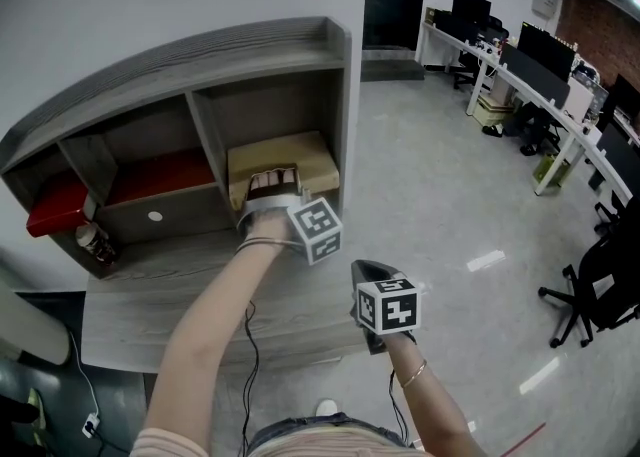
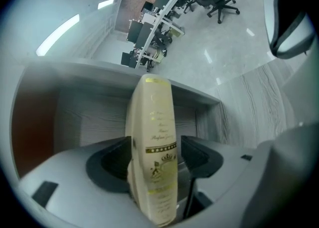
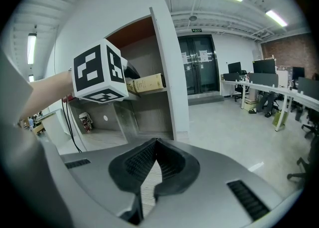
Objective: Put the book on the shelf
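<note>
A cream book [image 1: 280,160] with gold print lies flat on the board in the right compartment of the grey wooden shelf [image 1: 200,55]. My left gripper [image 1: 272,185] reaches into that compartment. In the left gripper view the book [image 2: 154,142] stands edge-on between the jaws, and the pads sit just off its covers, so the left gripper [image 2: 153,152] is open around it. My right gripper [image 1: 372,270] hangs lower, over the desk's front edge, away from the shelf. Its jaws meet at the tips with nothing between them, so the right gripper [image 3: 156,142] is shut. From there the book [image 3: 144,83] shows behind the marker cube.
Red items fill the middle compartment [image 1: 160,175] and the far left one [image 1: 55,210]. A small jar [image 1: 90,240] stands on the grey desk [image 1: 180,295] under the shelf. Office desks with monitors [image 1: 530,65] and a black chair [image 1: 600,275] stand to the right.
</note>
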Available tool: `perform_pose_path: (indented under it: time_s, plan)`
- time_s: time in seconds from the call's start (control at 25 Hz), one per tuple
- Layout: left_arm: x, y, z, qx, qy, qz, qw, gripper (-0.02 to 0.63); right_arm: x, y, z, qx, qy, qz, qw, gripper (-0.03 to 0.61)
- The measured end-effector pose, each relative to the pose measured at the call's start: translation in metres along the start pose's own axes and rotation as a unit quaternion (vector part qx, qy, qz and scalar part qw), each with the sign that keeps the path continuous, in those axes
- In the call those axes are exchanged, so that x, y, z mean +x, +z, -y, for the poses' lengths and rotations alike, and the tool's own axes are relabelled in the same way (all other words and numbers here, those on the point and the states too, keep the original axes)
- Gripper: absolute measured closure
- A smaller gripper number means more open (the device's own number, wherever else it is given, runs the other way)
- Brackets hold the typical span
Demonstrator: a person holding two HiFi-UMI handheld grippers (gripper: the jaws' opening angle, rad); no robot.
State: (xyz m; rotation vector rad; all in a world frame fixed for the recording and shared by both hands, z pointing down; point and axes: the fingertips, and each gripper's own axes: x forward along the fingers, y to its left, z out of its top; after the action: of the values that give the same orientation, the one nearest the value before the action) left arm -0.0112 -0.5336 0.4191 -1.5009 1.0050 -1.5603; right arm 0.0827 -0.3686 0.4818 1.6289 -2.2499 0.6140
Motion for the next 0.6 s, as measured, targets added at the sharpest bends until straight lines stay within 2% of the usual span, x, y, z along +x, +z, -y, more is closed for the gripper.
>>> perform_pose_path:
  time_s: [0.36, 0.6]
  plan:
    - [-0.023, 0.001, -0.010, -0.038, 0.019, 0.034, 0.9985, 0.319, -0.002, -0.004, -0.006, -0.001, -0.003, 0.001, 1.000, 0.570]
    - [-0.055, 0.006, -0.017, -0.088, 0.026, 0.076, 0.9929, 0.323, -0.010, -0.001, -0.010, -0.006, -0.003, 0.006, 1.000, 0.569]
